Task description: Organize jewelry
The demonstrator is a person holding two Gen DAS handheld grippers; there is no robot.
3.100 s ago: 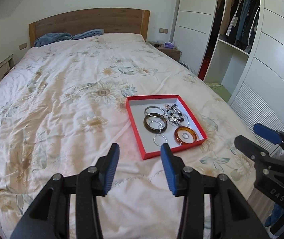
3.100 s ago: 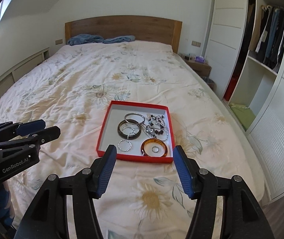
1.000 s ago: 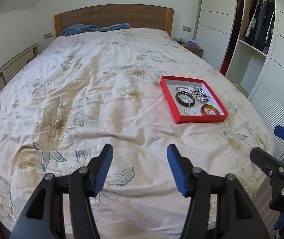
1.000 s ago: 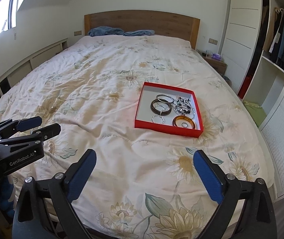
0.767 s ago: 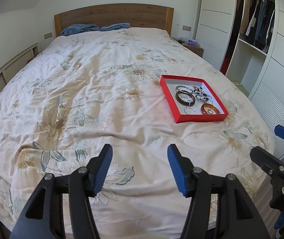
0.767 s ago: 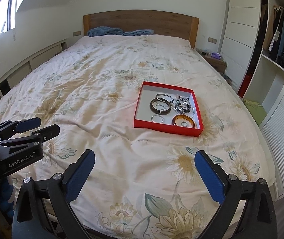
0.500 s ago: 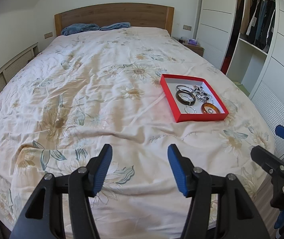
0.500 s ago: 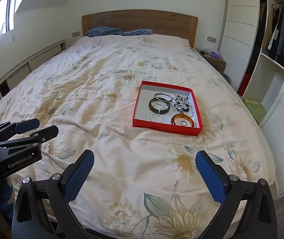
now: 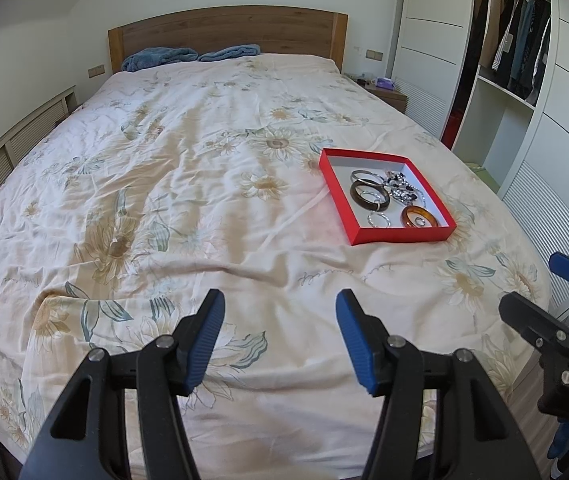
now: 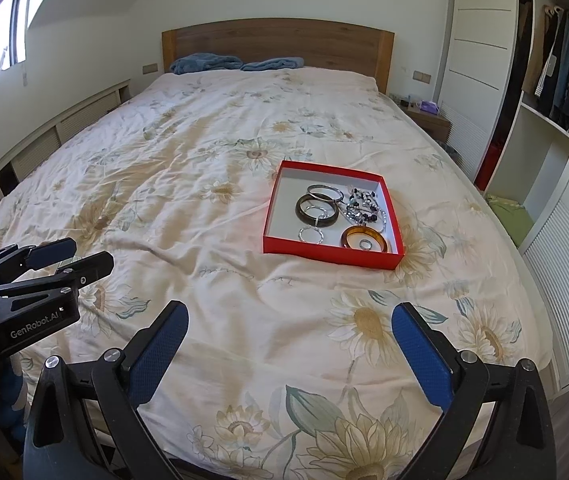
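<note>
Both the left gripper point(image 9: 280, 332) and right gripper point(image 10: 290, 346) hang released and empty, the red jewelry tray point(image 10: 326, 257) well ahead, so the sorting looks done or paused, with any next move a forward reach.

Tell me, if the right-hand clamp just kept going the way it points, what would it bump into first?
Most likely the flowered bedspread. The right gripper, jaws open and empty, points down at bare quilt near the bed's foot. The red jewelry box lies farther up the bed, though depth is hard to judge here.
</note>
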